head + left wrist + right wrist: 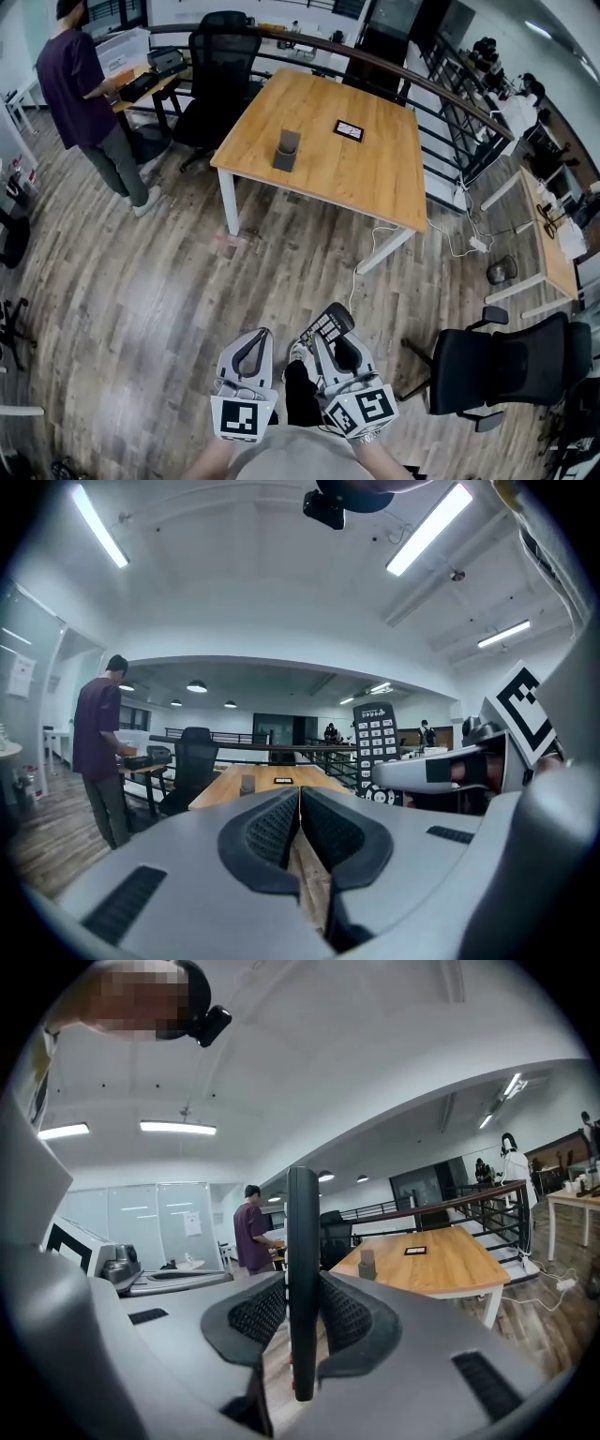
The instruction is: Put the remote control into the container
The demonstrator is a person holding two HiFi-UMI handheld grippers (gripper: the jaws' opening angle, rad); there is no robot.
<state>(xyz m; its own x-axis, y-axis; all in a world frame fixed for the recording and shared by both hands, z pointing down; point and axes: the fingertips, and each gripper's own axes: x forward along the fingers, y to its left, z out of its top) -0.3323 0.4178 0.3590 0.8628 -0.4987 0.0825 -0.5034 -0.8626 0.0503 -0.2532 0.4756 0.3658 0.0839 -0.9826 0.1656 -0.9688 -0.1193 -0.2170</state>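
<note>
My right gripper [336,345] is shut on a black remote control [327,325] with white buttons, held low near my body above the wood floor. In the right gripper view the remote [302,1279] shows edge-on between the pads of that gripper [302,1288]. My left gripper [247,359] sits beside it, shut with nothing in it. The left gripper view shows its jaws closed [299,799] and the remote [377,739] upright at the right. A small grey container [287,150] stands on the wooden table [375,178] well ahead, also in view as the container [367,1262].
A black flat device [349,130] lies on the table beyond the container. A person [89,98] stands at a desk at the far left. Black office chairs [217,80] [502,370] stand behind the table and at my right. A cable [370,253] trails on the floor.
</note>
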